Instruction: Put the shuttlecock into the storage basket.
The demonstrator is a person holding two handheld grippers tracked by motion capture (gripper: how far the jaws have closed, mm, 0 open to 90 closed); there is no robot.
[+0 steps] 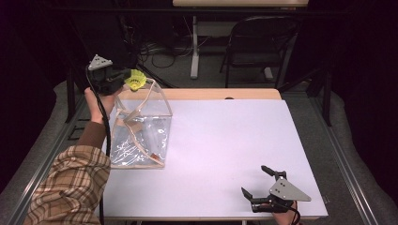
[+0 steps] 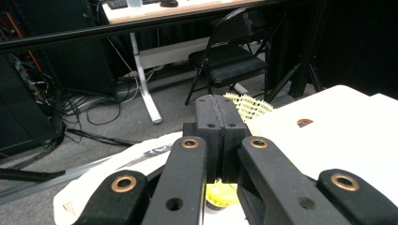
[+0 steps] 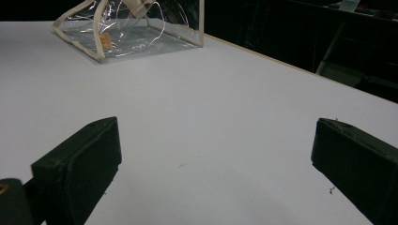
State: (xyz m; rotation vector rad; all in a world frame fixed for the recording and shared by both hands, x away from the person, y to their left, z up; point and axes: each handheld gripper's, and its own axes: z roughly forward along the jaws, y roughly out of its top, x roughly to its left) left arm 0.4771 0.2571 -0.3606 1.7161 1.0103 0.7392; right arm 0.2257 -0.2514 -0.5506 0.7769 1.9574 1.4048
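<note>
With my left claw [image 1: 123, 79] I am holding a yellow mesh ball [image 1: 136, 80], jaws clamped on it, above the rear top edge of the clear plastic bag [image 1: 141, 126] standing on the white counter [image 1: 225, 140]. My right claw [image 1: 259, 183], jaws wide apart, is resting near the counter's front right edge.

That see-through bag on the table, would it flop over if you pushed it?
Probably. The bag has thin, crinkled clear walls, so it likely buckles rather than slides. Its beige edging seems to hold it open, lending some stiffness. It looks light, so a nudge may shift it.
</note>
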